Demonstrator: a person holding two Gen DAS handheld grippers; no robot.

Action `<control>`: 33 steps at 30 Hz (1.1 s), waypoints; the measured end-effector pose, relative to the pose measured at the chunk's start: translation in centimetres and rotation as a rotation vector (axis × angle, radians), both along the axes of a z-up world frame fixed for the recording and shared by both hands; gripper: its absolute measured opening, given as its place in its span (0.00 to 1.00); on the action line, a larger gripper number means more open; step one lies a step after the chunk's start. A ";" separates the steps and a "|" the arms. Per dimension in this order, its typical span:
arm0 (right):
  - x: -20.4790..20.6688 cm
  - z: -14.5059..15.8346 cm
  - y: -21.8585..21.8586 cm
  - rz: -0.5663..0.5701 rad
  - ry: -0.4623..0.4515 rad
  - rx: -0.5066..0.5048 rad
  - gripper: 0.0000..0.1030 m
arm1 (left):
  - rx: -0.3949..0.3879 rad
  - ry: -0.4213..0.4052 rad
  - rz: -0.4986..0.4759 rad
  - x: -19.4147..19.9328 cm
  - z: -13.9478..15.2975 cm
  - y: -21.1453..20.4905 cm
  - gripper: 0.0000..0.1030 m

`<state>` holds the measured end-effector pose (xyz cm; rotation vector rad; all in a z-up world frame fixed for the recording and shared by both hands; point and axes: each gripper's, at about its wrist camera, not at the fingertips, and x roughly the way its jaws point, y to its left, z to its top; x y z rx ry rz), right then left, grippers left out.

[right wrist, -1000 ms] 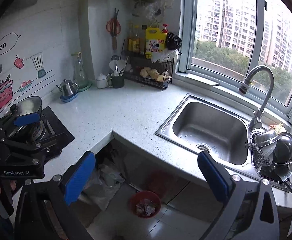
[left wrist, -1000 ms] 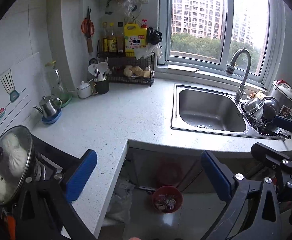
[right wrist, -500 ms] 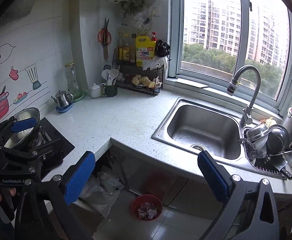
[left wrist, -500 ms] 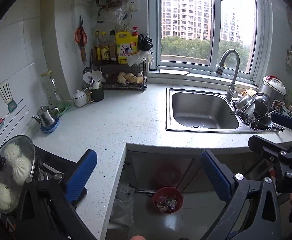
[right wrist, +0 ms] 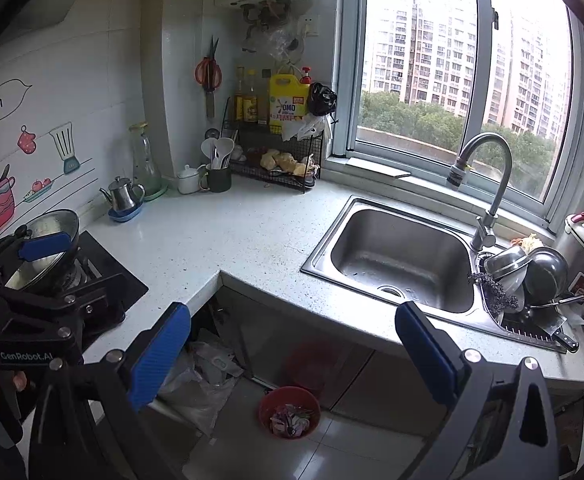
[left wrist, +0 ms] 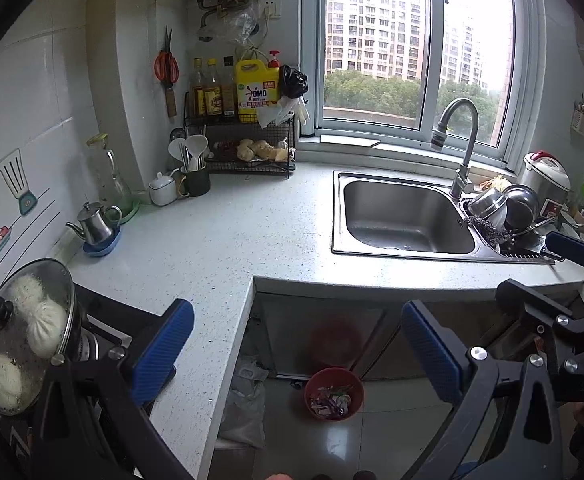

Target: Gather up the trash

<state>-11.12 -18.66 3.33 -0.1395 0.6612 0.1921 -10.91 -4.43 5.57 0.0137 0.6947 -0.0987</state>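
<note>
A red waste bin (left wrist: 333, 394) holding scraps of trash stands on the floor below the counter corner; it also shows in the right wrist view (right wrist: 290, 411). My left gripper (left wrist: 297, 354) is open and empty, held above the floor in front of the counter. My right gripper (right wrist: 292, 350) is open and empty, also above the bin area. The right gripper's body shows at the right edge of the left wrist view (left wrist: 563, 320), and the left gripper's body at the left edge of the right wrist view (right wrist: 32, 304). No loose trash shows on the white speckled counter (left wrist: 220, 248).
A steel sink (left wrist: 403, 216) with a tap (left wrist: 457, 140) sits at the right, dishes (left wrist: 507, 208) beside it. A lidded pot of buns (left wrist: 24, 336) stands on the stove at left. A wire rack (left wrist: 248, 148), kettle (left wrist: 94, 222) and utensil cup (left wrist: 194, 172) line the back. Plastic bags (right wrist: 200, 384) lie under the counter.
Both grippers have drawn back and tilted up, so more of the wall and window shows. Both stay open and empty.
</note>
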 end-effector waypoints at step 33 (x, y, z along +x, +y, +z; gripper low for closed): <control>-0.3 -0.3 1.2 -0.004 0.038 0.023 0.99 | -0.048 0.023 0.037 -0.5 -0.5 0.4 1.00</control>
